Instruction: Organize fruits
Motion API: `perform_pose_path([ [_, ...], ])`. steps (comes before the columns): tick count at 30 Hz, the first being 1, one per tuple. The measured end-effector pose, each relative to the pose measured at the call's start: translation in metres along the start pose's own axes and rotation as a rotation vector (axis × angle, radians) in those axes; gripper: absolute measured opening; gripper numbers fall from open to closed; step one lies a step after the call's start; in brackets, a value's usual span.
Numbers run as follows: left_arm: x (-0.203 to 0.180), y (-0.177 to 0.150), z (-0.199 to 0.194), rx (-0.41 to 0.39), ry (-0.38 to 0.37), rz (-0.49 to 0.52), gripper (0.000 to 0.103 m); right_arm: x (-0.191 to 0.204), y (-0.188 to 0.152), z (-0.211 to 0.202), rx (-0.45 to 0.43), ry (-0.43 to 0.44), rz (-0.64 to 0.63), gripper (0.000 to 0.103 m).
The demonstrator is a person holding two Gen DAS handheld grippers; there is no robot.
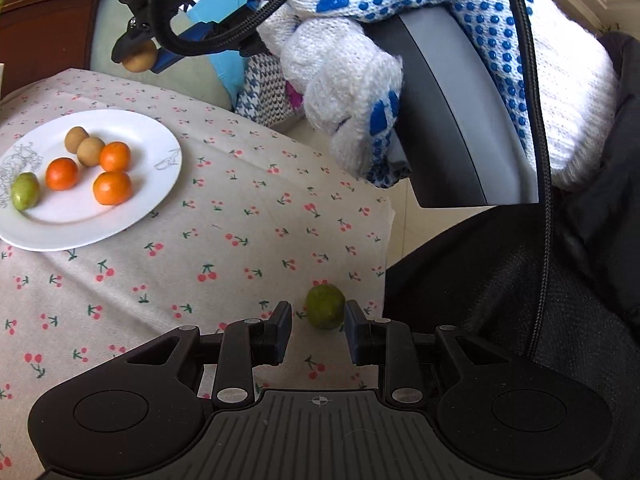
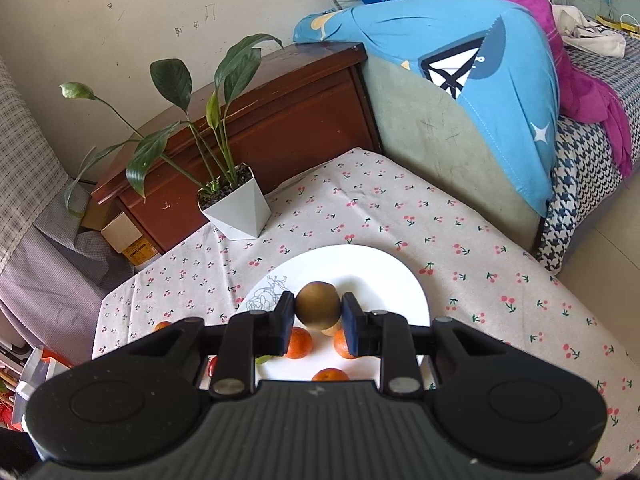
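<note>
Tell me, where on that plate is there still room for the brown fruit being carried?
The white plate is bare along its far side, toward the potted plant. Its near half is crowded with oranges, two brown fruits and a green one. The right hand-held gripper holds the brown fruit above it.

Six fruits are gathered on the plate (image 1: 160, 184), which is set on the tabletop (image 1: 240, 240). A seventh fruit (image 1: 325, 306) is left apart near the tabletop's edge. A potted plant (image 2: 236, 212) is placed behind the plate.
</note>
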State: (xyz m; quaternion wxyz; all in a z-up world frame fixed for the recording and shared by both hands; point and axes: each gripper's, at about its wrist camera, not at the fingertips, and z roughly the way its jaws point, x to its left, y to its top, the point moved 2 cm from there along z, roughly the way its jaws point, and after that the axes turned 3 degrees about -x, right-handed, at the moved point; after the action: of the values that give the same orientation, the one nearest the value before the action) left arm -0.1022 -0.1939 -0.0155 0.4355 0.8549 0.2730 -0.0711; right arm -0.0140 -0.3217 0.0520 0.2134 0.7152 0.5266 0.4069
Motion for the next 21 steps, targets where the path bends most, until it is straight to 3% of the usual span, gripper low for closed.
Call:
perform_pose_path([
  [17, -0.017, -0.004, 0.040, 0.026, 0.099, 0.017, 0.027, 0.000, -0.005, 0.001, 0.035, 0.036, -0.026, 0.026],
  [21, -0.015, -0.007, 0.038, 0.002, 0.106, -0.008, 0.026, -0.004, -0.005, 0.003, 0.046, 0.029, -0.022, 0.026],
])
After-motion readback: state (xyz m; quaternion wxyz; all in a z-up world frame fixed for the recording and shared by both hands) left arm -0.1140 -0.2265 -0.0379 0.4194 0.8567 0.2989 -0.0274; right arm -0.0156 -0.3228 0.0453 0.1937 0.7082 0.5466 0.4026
